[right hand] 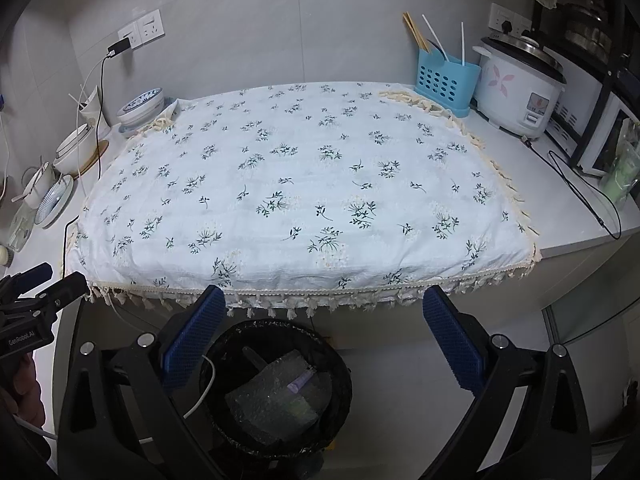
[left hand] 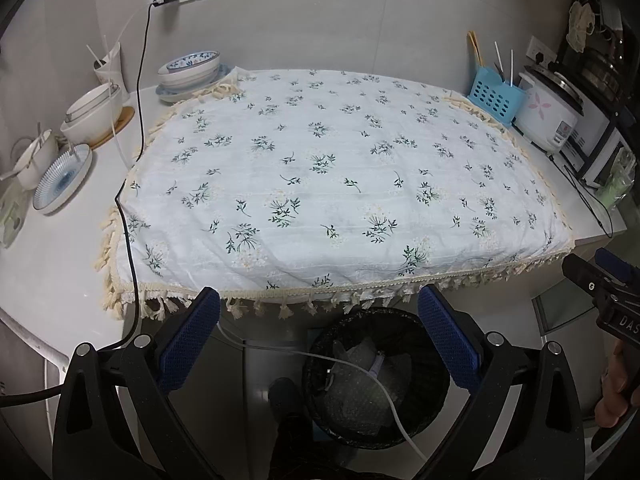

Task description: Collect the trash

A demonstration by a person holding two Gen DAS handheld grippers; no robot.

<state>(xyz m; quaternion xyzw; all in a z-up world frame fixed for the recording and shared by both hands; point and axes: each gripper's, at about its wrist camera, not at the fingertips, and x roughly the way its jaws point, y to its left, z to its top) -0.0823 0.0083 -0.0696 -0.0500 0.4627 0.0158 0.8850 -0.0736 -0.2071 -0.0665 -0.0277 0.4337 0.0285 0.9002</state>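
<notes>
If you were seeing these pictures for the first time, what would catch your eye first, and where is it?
The white floral tablecloth with cream tassels fills the middle of the counter and has nothing lying on it. Just below its front edge, on the floor, stands a round black-lined trash bin holding a sheet of bubble wrap. Both the left gripper and the right gripper are open and hold nothing, near the bin.

White tablecloth [left hand: 340, 168] with green sprigs; blue basket [right hand: 446, 80]
</notes>
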